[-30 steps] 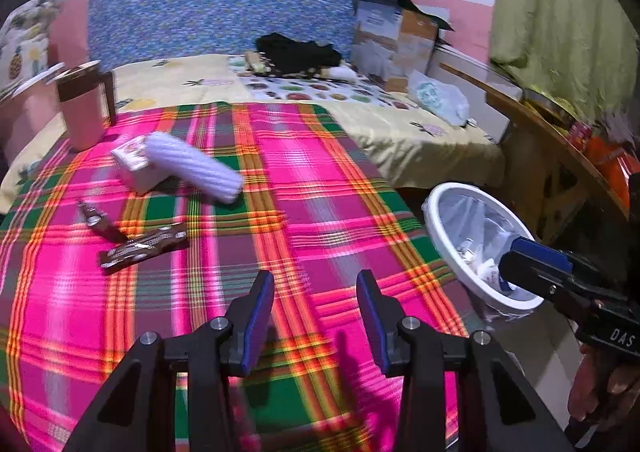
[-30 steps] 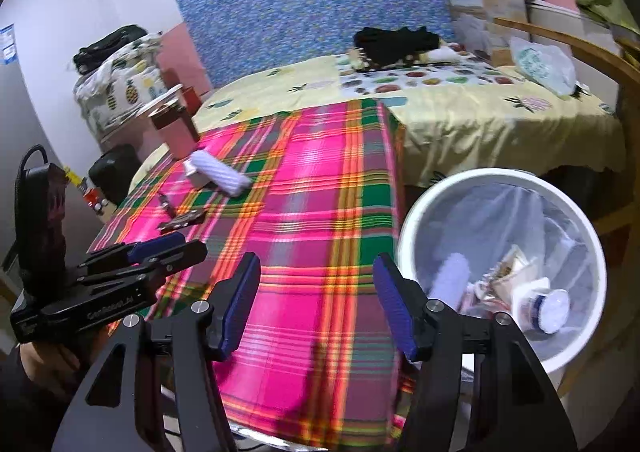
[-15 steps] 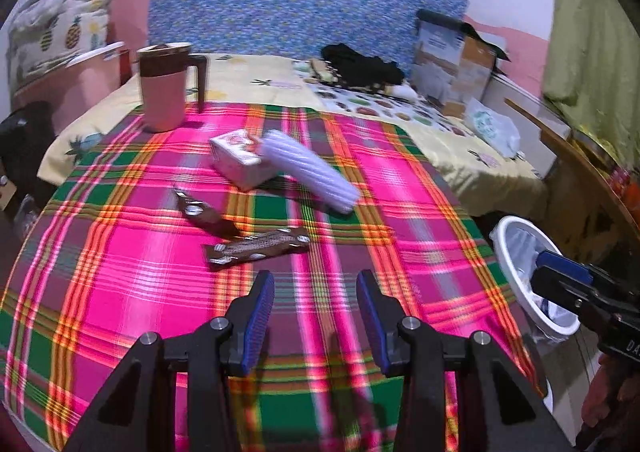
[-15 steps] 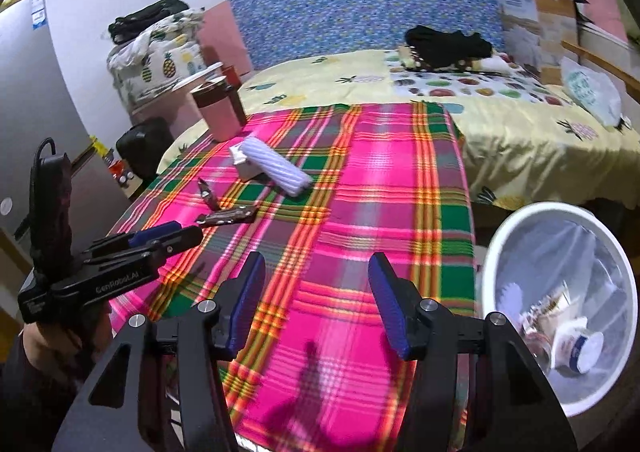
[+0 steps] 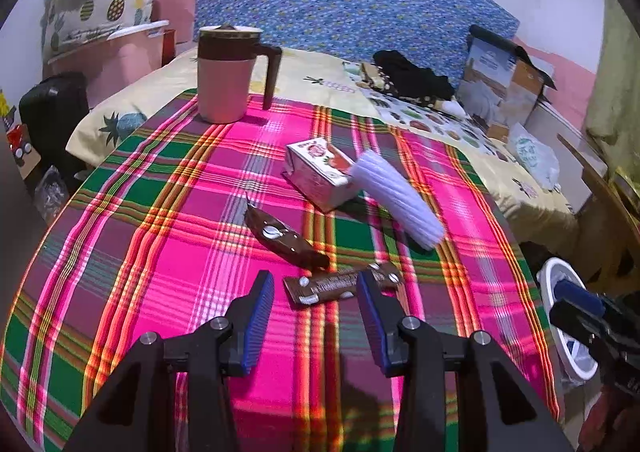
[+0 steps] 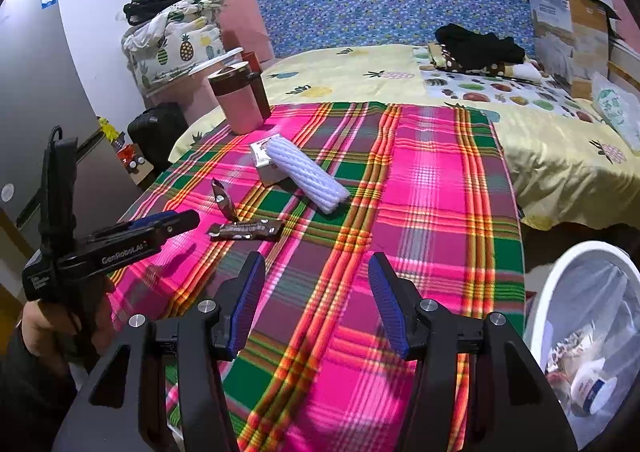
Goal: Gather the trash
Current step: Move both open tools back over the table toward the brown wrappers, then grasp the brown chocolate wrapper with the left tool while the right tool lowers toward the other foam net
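On the plaid cloth (image 5: 160, 236) lie two brown snack wrappers, one flat (image 5: 340, 284) (image 6: 245, 230) and one crumpled (image 5: 282, 238) (image 6: 225, 199). Beyond them are a small white carton (image 5: 320, 174) (image 6: 265, 164) and a white ribbed roll (image 5: 394, 202) (image 6: 306, 174). My left gripper (image 5: 316, 312) is open, its jaws just short of the flat wrapper; it also shows in the right wrist view (image 6: 176, 221). My right gripper (image 6: 316, 306) is open and empty over the cloth's near edge. The white lined trash bin (image 6: 576, 316) (image 5: 560, 316) stands at the right, holding some trash.
A pink mug with a brown lid (image 5: 228, 76) stands at the cloth's far left. A cardboard box (image 5: 500, 84), black clothes (image 5: 412, 76) and a plastic bag (image 5: 536, 160) lie on the yellow bedsheet behind. A wooden table edge (image 5: 600, 188) is at the right.
My left gripper has swung left from the bin side and moved in close to the flat wrapper. My right gripper has turned left away from the bin. Both stay open.
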Motion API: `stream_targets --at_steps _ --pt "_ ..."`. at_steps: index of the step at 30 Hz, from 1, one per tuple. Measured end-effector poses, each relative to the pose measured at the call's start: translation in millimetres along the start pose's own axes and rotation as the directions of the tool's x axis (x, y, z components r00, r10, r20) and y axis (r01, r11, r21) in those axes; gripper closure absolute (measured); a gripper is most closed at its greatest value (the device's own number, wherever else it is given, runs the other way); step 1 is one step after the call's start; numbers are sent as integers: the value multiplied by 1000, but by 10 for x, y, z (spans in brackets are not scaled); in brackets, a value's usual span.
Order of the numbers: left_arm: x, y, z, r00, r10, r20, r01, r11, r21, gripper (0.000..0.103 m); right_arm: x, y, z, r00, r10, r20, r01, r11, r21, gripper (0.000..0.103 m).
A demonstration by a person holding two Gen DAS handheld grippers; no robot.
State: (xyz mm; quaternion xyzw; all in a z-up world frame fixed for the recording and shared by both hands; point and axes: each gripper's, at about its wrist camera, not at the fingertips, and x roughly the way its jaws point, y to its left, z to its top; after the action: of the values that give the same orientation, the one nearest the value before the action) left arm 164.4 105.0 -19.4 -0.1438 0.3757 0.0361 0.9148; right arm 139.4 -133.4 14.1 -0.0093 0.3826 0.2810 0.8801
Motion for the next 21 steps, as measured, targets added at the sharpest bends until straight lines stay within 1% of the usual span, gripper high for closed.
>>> stream_targets --at_steps 8,17,19,21 --pt "334 63 131 999 6 -38 -8 998 -62 60 163 -22 96 1000 -5 -23 4 1000 -14 48" --pt "669 134 229 993 80 -82 -87 992 -88 60 454 -18 265 998 1 -56 -4 999 -47 48" --pt "718 158 228 992 85 -89 -93 992 -88 60 520 -10 299 998 3 -62 -7 998 -64 48" --pt "718 152 224 993 89 -78 -95 993 -75 60 590 -10 330 998 0 -69 -5 997 -76 48"
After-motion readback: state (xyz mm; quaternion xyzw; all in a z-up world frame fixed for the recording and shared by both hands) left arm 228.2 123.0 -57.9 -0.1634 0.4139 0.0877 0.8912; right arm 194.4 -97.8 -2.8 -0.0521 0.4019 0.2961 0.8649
